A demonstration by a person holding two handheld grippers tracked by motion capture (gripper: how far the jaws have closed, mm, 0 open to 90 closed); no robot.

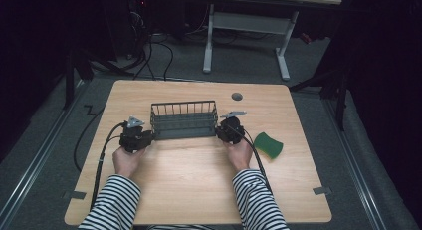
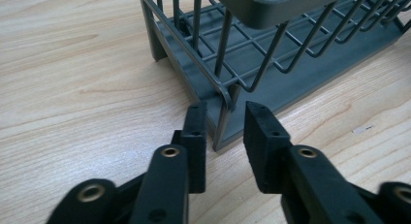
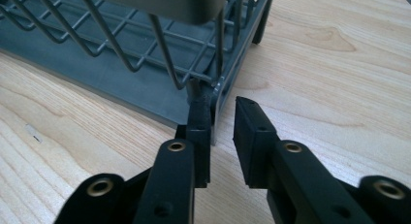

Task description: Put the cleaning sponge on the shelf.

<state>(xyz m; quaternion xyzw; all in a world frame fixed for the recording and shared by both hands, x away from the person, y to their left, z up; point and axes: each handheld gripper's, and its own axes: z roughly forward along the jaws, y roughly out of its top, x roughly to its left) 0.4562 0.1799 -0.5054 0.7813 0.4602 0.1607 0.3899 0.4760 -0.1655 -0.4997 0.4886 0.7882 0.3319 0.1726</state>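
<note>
A dark grey wire basket point(image 1: 184, 121) stands on the wooden table point(image 1: 199, 175) near its middle. My left gripper point(image 1: 149, 135) is at the basket's left end. In the left gripper view the basket point(image 2: 252, 10) has its near bottom corner post between the jaws of the left gripper point(image 2: 225, 112), with a gap on each side. My right gripper point(image 1: 219, 132) is at the basket's right end. There the basket point(image 3: 160, 6) has its corner wire between the jaws of the right gripper point(image 3: 220, 107): the left pad point(image 3: 201, 122) lies against it, the right pad stands off.
A green sponge point(image 1: 268, 144) lies on the table right of the right hand. A round grey cable hole point(image 1: 237, 96) sits behind the basket. Beyond the table stand a white desk frame point(image 1: 246, 26) and floor cables.
</note>
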